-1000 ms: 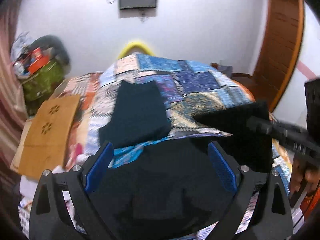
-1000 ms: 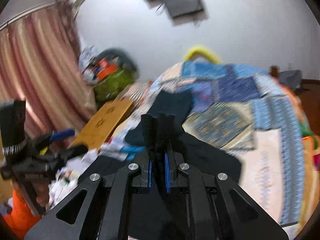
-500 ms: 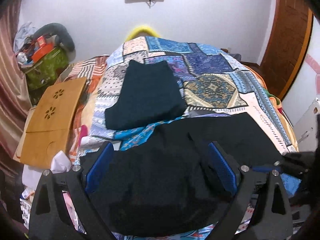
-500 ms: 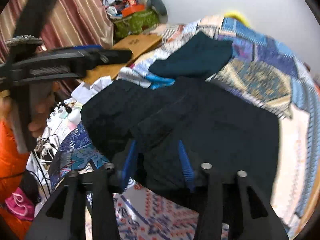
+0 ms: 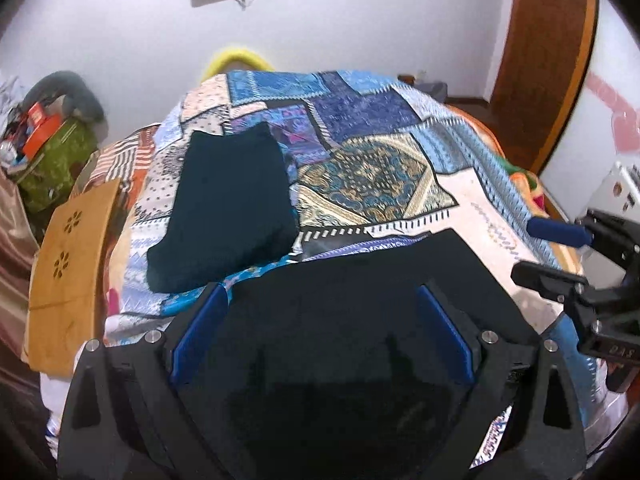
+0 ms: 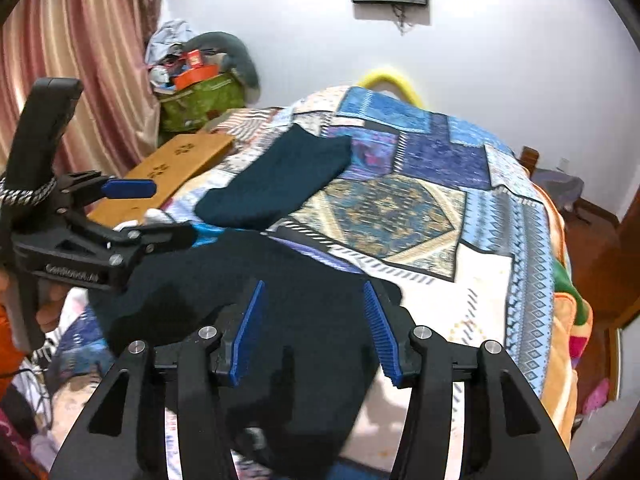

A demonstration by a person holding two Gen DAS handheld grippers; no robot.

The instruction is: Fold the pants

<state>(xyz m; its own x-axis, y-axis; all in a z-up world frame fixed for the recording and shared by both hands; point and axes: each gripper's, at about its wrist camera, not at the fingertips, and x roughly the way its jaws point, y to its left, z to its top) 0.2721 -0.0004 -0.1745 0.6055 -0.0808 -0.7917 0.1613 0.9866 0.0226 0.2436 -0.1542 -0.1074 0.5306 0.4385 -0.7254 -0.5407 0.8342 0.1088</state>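
**Mia:** While both grippers are hanging over the near edge of the bed (image 5: 472, 196), what are they doing?

**Dad:** They are holding nothing. The left gripper (image 5: 320, 336) is spreading its blue pads wide, with only dark cloth showing between them. The right gripper (image 6: 312, 328) is spreading its pads too, and nothing is sitting pinched in there.

**Mia:** Where are the pants?

**Dad:** The black pants (image 5: 360, 300) are lying right under both grippers, at the near end of the bed. They are looking like one wide, flat, dark shape.

**Mia:** Are they all folded?

**Dad:** I think they are partly folded, since I am seeing no long legs sticking out. But the cloth is looking bumpy on the left side in the right camera. One more fold and some smoothing are probably waiting. I cannot tell how many layers are stacked there.

**Mia:** And that other dark thing farther back?

**Dad:** A dark blue-green folded cloth (image 5: 228, 208) is lying past the pants on the patchwork blanket (image 6: 400, 204), looking finished. Beyond it, a yellow thing (image 6: 388, 76) is peeking up by the white wall.
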